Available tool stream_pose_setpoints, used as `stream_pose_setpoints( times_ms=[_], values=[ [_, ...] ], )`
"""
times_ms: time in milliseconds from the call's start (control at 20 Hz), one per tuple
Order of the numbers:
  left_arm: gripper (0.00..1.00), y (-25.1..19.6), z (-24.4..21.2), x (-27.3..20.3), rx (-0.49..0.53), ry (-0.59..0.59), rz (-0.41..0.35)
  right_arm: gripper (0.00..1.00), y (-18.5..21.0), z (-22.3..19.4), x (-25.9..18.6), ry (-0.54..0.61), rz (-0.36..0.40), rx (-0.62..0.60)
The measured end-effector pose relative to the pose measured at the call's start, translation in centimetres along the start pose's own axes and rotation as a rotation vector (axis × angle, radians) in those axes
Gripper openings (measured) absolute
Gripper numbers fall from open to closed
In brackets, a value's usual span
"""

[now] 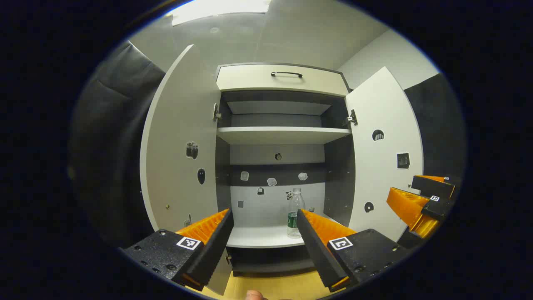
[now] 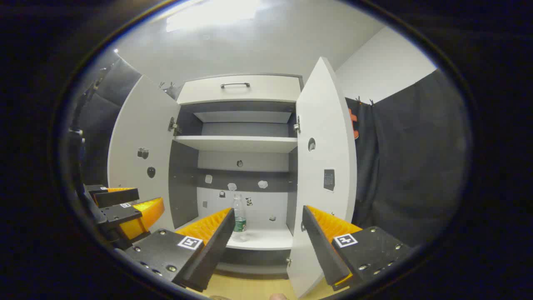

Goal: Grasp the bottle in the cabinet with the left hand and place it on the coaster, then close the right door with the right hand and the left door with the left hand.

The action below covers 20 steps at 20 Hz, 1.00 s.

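Now bottle (image 1: 295, 212) upright on cabinet shelf (image 1: 262, 236), beyond released left tongs (image 1: 263, 237), untouched.

**Two grippers, blocky bodies and tag squares**

The left gripper (image 1: 263, 233) has flat wedge fingers (image 1: 212, 246) with ribbed inner faces, set on black speckled blocks (image 1: 160, 254) studded with screws. Each block carries a small white square tag (image 1: 188, 243) with a black pattern. The right gripper (image 2: 266, 233) is built alike: ribbed fingers (image 2: 320, 246), black screwed blocks (image 2: 374, 248), a tag (image 2: 345, 240) on each.
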State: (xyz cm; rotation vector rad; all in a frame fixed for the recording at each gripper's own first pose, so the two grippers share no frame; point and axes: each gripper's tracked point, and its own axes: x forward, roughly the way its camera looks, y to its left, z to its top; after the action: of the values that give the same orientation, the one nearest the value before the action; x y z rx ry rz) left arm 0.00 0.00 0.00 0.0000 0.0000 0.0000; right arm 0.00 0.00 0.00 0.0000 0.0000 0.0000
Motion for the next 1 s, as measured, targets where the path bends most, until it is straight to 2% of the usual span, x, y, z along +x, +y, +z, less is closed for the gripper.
stream_pose_setpoints(
  times_ms=[650,700,800,850,900,1000],
  values=[
    [0.96,-1.0,-0.2,1.1,-0.018,0.005,-0.020,0.96,-0.8,-0.2,0.1,0.008,-0.015,-0.012],
    [0.96,-1.1,-0.3,1.6,-0.018,0.008,-0.024,0.99,-1.0,-0.1,0.0,0.007,-0.019,-0.012],
    [0.96,-1.7,-0.6,3.2,-0.026,0.016,-0.046,0.96,-1.4,0.1,-0.6,0.005,-0.029,-0.011],
    [0.92,-2.1,-0.9,4.3,-0.029,0.022,-0.058,0.99,-1.8,0.2,-0.9,0.006,-0.039,-0.011],
    [0.96,-2.6,-1.2,5.5,-0.030,0.026,-0.070,0.99,-2.4,0.4,-1.3,0.006,-0.055,-0.012],
    [0.96,-3.6,-2.1,8.4,-0.035,0.038,-0.088,0.96,-3.8,0.4,-2.4,0.005,-0.097,-0.018]
  ],
)
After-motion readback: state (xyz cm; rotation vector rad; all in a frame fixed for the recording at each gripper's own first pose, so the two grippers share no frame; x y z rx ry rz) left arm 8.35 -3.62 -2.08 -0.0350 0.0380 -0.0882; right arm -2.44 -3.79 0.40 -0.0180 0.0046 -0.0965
